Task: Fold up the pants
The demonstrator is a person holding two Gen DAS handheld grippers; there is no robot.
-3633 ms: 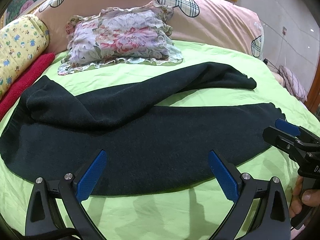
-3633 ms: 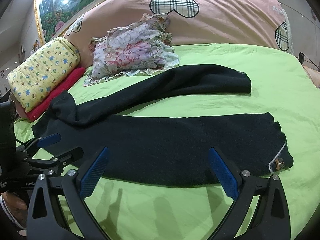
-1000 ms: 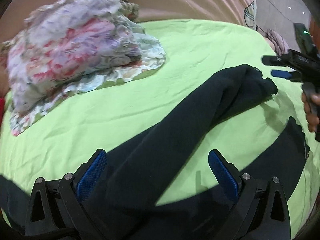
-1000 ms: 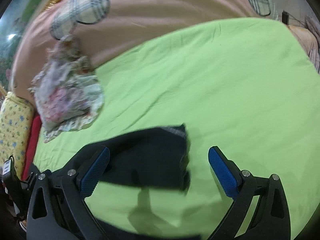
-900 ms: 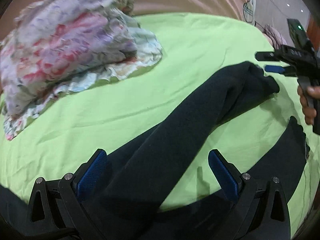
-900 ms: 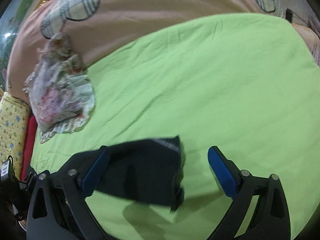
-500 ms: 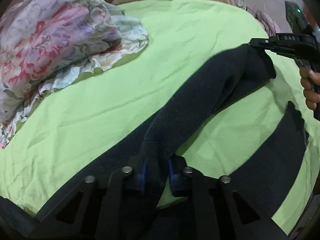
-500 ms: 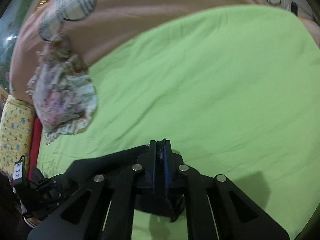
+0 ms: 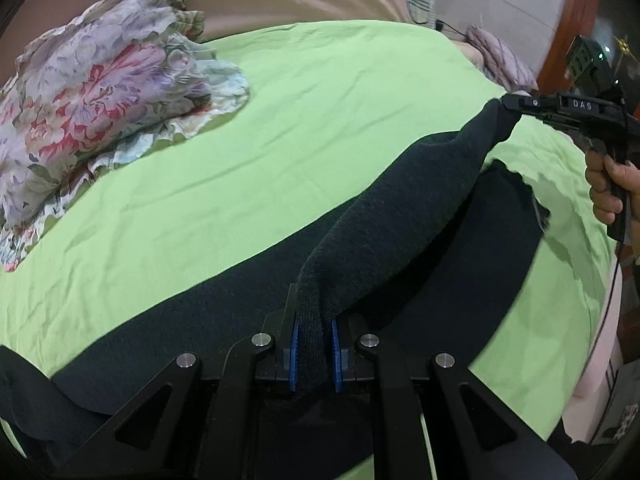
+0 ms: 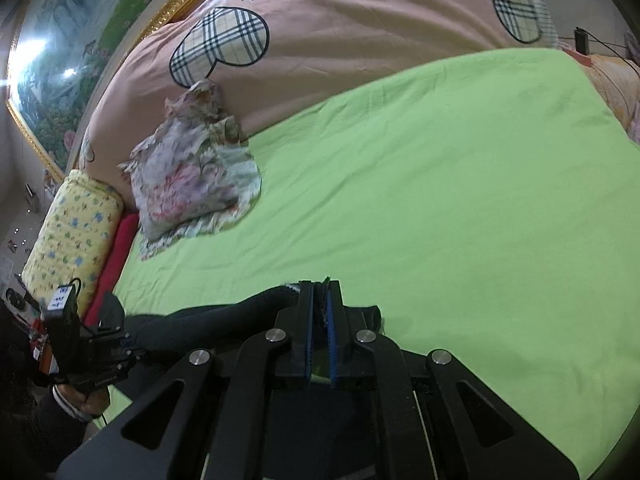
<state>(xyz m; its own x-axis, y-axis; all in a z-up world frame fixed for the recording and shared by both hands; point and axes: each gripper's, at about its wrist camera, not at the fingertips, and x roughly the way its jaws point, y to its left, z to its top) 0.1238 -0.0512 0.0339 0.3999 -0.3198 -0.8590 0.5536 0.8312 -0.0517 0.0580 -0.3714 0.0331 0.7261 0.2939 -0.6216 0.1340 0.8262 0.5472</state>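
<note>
Presently catalogued: one bed, covered by a lime-green sheet (image 10: 460, 200), lightly creased. One pink quilt (image 10: 360, 32) with plaid heart patches is banked along the head of the bed; behind it one gilt-framed landscape painting (image 10: 60, 68) is hung on the wall.

Cushions and rolls, three: one floral frilled pillow (image 9: 100, 84), one yellow printed bolster (image 10: 72, 236), one red roll (image 10: 116, 256) lying just beside the bolster.

Pants (image 9: 400, 216), one pair, black knit: the nearer leg is spread flat on the sheet; the farther leg is lifted clear of it and stretched between both tools.

Tools, two. Left tool (image 9: 314, 354): blue pads are clamped on a fold of the lifted leg. Right tool (image 10: 319, 328): pads are closed on the leg's hem end. Each tool is carried by one hand (image 9: 608, 188).
</note>
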